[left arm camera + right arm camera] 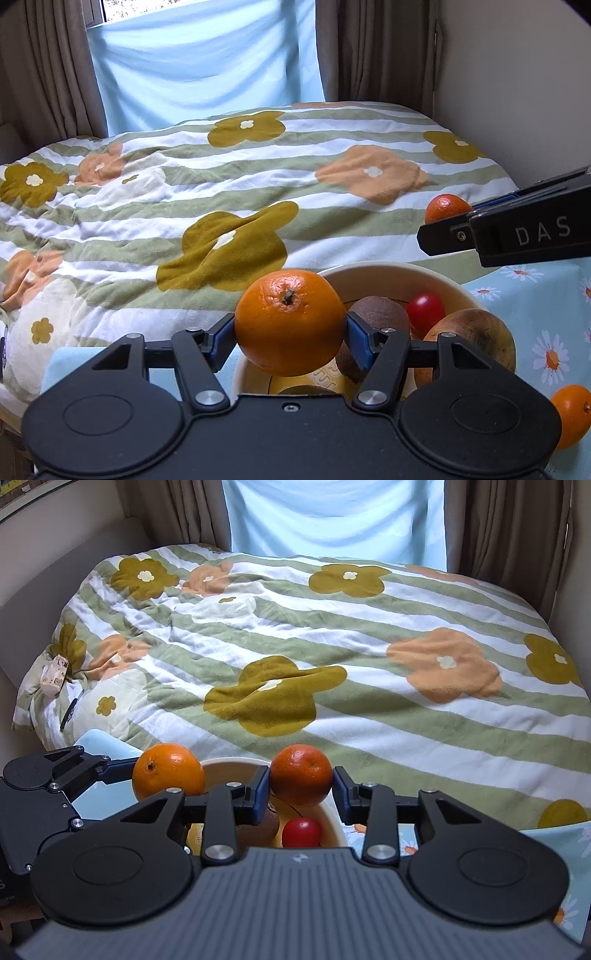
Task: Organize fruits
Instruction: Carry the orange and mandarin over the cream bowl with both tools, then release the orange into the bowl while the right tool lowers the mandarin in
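Note:
My left gripper (290, 328) is shut on a large orange (290, 310), stem up, held over the near left rim of a cream bowl (391, 267). Inside the bowl lie a brown kiwi (382, 314), a small red fruit (425, 309), a brownish pear-like fruit (476, 336) and something yellow underneath. My right gripper (301, 786) is shut on a smaller, darker mandarin (301, 773) above the bowl's far rim (236, 762). In the right wrist view the large orange (168, 773) hangs to the left. The mandarin (445, 208) also shows in the left wrist view.
The bowl stands on a light blue daisy cloth (535, 295). One more orange (574, 413) lies on that cloth to the right of the bowl. Behind spreads a rumpled flowered quilt (332, 635) on a bed, with curtains and a wall beyond.

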